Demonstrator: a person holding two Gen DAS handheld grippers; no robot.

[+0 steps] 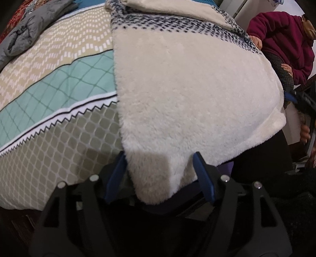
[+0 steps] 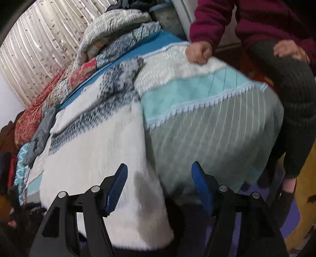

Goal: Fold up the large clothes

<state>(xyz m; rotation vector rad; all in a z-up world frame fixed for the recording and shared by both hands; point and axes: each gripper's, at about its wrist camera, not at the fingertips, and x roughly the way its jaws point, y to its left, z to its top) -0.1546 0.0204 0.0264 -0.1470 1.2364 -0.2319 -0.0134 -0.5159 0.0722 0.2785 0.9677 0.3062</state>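
Both claws spread — left claw (image 1: pixel 160 174) straddles the fleece blanket's (image 1: pixel 187 89) corner, right claw (image 2: pixel 159 187) empty.

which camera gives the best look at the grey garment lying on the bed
The left wrist view: the grey garment is sharp there, dark print visible, lying on the patterned bedspread. The right wrist view shows it only small and blurred beside the fleece.

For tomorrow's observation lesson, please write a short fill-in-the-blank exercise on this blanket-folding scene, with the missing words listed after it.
1. The fluffy side of the blanket is ____ in colour.
2. The pads of the left tongs are ____.
3. The other person's sweater is ____.
4. The jaws of the right tongs stand ____, with no cloth pinched.

Missing words: cream; blue; maroon; open
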